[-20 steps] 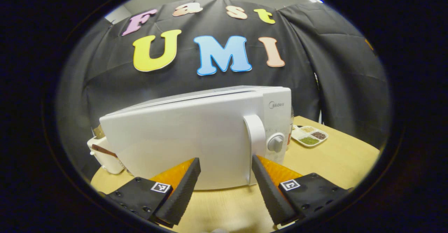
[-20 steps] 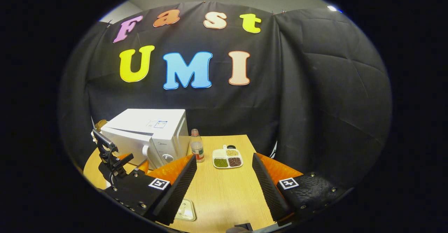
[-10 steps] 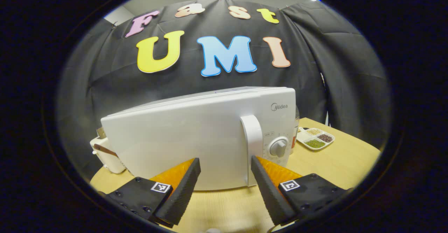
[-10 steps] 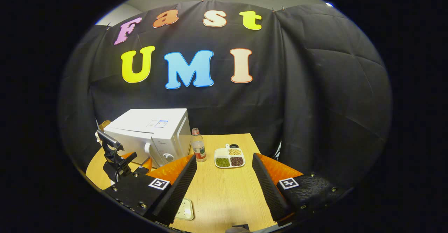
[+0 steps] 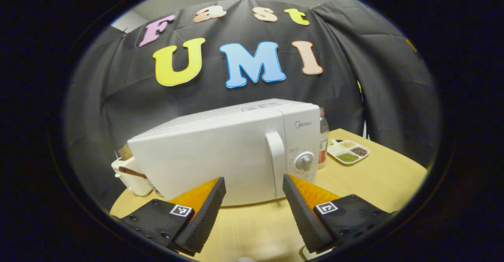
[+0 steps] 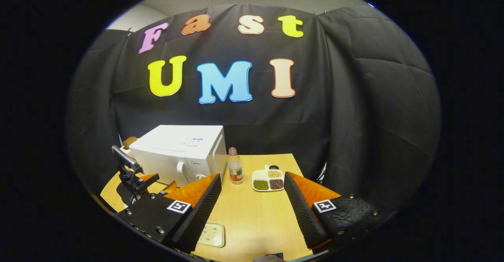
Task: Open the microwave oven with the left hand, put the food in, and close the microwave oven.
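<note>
One white microwave [image 5: 224, 152], door shut, sits on the worktop [image 5: 374, 179], handle [image 5: 275, 163] just ahead of the left gripper [image 5: 252, 203], whose fingers are spread wide, holding nothing. One bottle [image 6: 235, 171] stands right of it, then one divided dish [image 6: 268, 180] with four compartments of beans and grains. One small tray [image 6: 211, 234] lies near the right gripper [image 6: 252, 211], also wide open and empty. Compared with a second ago the microwave looks farther off in the left gripper view.
</note>
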{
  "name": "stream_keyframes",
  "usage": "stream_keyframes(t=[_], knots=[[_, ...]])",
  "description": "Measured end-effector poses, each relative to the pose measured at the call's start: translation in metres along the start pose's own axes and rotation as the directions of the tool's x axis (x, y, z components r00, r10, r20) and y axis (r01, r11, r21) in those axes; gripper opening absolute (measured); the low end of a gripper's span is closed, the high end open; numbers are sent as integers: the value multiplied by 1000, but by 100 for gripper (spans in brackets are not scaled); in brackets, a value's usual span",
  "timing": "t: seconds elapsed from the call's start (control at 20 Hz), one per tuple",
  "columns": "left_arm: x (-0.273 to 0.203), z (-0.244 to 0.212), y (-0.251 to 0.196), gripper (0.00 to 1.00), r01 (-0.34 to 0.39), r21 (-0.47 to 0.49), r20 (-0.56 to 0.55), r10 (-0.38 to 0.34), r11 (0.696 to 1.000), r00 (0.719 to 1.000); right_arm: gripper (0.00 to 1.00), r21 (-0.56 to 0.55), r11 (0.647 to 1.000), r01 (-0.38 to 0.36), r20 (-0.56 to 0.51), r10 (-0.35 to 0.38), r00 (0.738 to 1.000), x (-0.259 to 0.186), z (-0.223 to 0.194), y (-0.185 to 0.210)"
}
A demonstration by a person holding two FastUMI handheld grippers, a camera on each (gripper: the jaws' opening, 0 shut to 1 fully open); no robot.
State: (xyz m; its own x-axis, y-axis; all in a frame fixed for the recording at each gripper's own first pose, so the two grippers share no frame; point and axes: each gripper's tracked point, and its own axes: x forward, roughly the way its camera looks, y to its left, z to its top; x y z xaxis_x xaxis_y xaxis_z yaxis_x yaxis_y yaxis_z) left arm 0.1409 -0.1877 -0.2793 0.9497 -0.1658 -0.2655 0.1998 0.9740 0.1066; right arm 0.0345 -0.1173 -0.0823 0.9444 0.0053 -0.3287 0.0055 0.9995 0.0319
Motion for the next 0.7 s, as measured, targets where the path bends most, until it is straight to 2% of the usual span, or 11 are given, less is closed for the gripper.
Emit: stream_keyframes(t=[0.1,0.4,0.5,0.55,0.7], knots=[[-35,32,16,98,0,-23,37,1,1000,999,98,-1,999,-35,27,35,999,-2,6,18],[-140,125,92,100,-54,9,128,53,998,990,98,-22,996,-87,106,89,990,-9,31,63],[-166,147,119,95,-76,-22,150,78,997,986,98,-26,996,-90,142,93,985,-16,44,75],[-178,157,130,98,-77,-46,165,84,996,983,97,-33,996,-84,160,89,983,-19,48,80],[-201,171,160,95,-89,-120,186,110,989,976,97,-58,997,-58,213,69,975,-29,60,94]])
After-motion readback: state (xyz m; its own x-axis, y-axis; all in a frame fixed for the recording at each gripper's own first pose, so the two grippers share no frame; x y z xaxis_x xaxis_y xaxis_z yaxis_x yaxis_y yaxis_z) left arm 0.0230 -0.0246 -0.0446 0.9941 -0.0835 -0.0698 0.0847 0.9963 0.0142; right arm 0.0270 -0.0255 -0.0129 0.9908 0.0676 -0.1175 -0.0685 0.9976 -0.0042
